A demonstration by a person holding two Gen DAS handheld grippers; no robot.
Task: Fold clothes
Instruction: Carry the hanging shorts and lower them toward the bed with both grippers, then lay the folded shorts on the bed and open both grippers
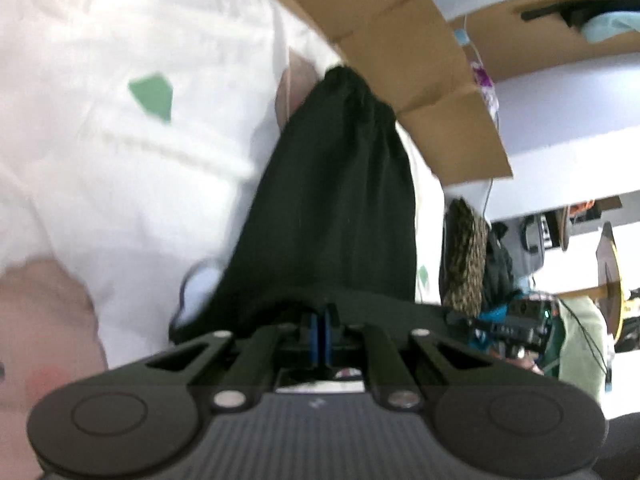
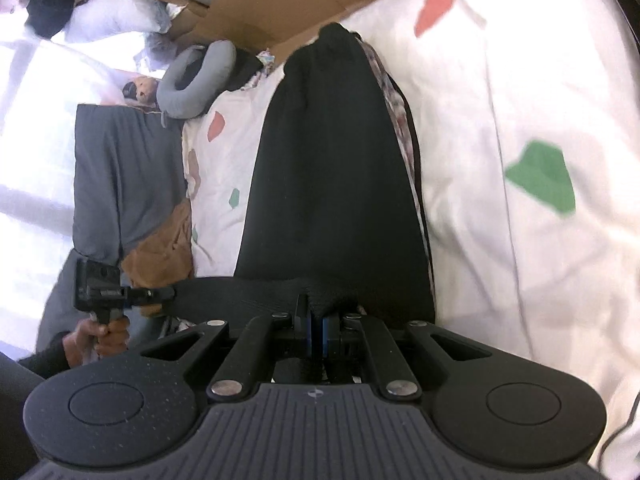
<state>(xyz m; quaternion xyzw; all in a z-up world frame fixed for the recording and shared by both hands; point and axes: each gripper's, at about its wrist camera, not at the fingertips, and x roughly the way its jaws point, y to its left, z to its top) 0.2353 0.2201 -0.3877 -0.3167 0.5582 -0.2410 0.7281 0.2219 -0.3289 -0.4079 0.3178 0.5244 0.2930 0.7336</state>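
Observation:
A black garment [image 1: 332,208] hangs stretched between both grippers over a white bed cover [image 1: 100,168] with coloured patches. My left gripper [image 1: 323,320] is shut on one end of its top edge. In the right wrist view the same black garment [image 2: 332,184] runs away from my right gripper [image 2: 316,320], which is shut on the other end of that edge. A patterned lining strip shows along the garment's right side [image 2: 394,116]. The left gripper [image 2: 168,293] appears at the left of the right wrist view, held by a hand [image 2: 100,338]; the right gripper [image 1: 472,328] shows at the right of the left wrist view.
A brown cardboard box [image 1: 400,40] stands behind the bed. A grey neck pillow [image 2: 196,76], a grey folded cloth [image 2: 120,176] and a brown cloth [image 2: 160,248] lie at the bed's edge. Clutter and hanging clothes [image 1: 464,252] fill the room's far side.

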